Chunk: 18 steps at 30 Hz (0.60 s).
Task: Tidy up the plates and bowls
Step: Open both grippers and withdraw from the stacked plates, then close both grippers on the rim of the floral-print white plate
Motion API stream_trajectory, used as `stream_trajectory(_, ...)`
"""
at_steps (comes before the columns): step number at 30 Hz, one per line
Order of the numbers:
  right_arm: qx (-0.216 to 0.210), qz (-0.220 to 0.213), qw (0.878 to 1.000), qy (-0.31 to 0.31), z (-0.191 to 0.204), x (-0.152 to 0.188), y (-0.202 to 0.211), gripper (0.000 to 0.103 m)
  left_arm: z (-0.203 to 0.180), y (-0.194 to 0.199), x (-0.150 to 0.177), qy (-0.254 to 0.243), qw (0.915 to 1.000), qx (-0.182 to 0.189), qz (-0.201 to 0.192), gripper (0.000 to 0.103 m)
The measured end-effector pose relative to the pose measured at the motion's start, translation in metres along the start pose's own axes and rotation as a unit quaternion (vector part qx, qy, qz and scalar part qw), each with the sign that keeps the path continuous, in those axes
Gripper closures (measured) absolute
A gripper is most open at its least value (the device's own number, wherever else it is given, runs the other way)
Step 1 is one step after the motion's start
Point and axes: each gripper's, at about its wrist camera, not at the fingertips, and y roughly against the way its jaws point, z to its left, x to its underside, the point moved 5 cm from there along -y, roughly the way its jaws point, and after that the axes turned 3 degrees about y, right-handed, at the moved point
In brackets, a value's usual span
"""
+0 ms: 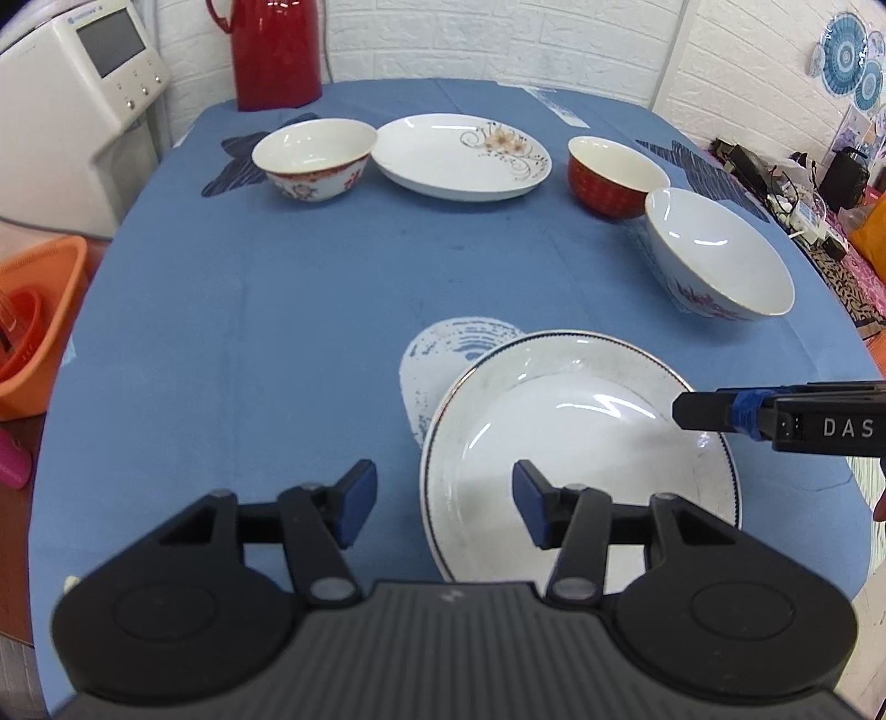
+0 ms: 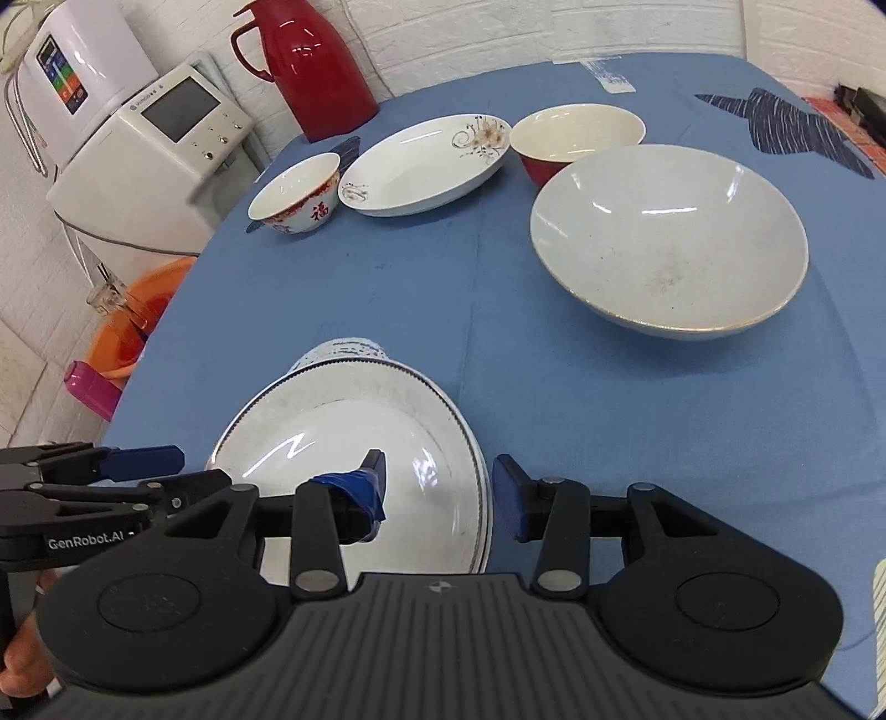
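A white plate with a dark rim (image 1: 581, 437) (image 2: 354, 443) lies on the blue tablecloth near the front edge. My left gripper (image 1: 443, 507) is open, its jaws straddling the plate's left rim. My right gripper (image 2: 437, 490) is open over the plate's right rim; it also shows in the left wrist view (image 1: 686, 412). Further back stand a large white bowl (image 1: 720, 255) (image 2: 670, 238), a red bowl (image 1: 614, 174) (image 2: 570, 138), a flowered plate (image 1: 459, 155) (image 2: 426, 163) and a small white bowl with red pattern (image 1: 313, 158) (image 2: 296, 194).
A red thermos jug (image 1: 274, 50) (image 2: 315, 66) stands at the table's back. A white appliance (image 1: 66, 105) (image 2: 149, 166) and an orange basin (image 1: 39, 321) (image 2: 138, 321) are off the left edge. Cluttered items (image 1: 803, 194) lie to the right.
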Motion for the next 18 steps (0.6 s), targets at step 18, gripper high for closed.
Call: stream_trajectory(18, 0.028, -0.068, 0.995, 0.06, -0.012, -0.163, 0.011, 0.073, 0.023, -0.044, -0.148, 0.094, 0.9944, 0.046, 0.014, 0.047)
